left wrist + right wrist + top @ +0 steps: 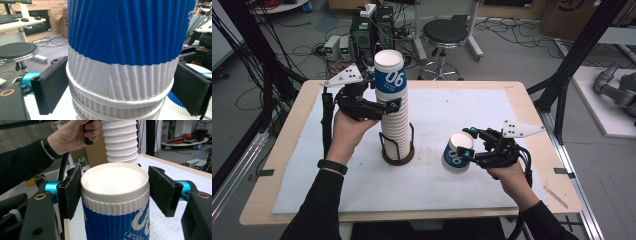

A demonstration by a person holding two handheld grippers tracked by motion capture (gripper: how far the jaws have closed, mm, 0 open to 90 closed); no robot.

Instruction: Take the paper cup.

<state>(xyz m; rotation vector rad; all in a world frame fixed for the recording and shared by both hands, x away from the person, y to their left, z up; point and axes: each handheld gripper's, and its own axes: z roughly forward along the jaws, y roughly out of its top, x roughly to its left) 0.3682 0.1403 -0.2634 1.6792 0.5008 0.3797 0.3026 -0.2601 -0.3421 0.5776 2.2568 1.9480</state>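
A tall stack of ribbed white paper cups stands upside down in a dark wire holder at mid-table. Its top cup is blue with a white "06". My left gripper reaches in from the left just below that cup. Its pads stand beside the cups' rims, one on each side, and do not squeeze them. My right gripper is shut on a single blue-and-white cup, held tilted above the table to the right of the stack. That cup shows its white bottom between the pads.
A white mat covers the wooden table. Behind the table are a black stool, computer boxes and cables on the floor. Black frame posts rise at the right. The person's left hand grips its handle beside the stack.
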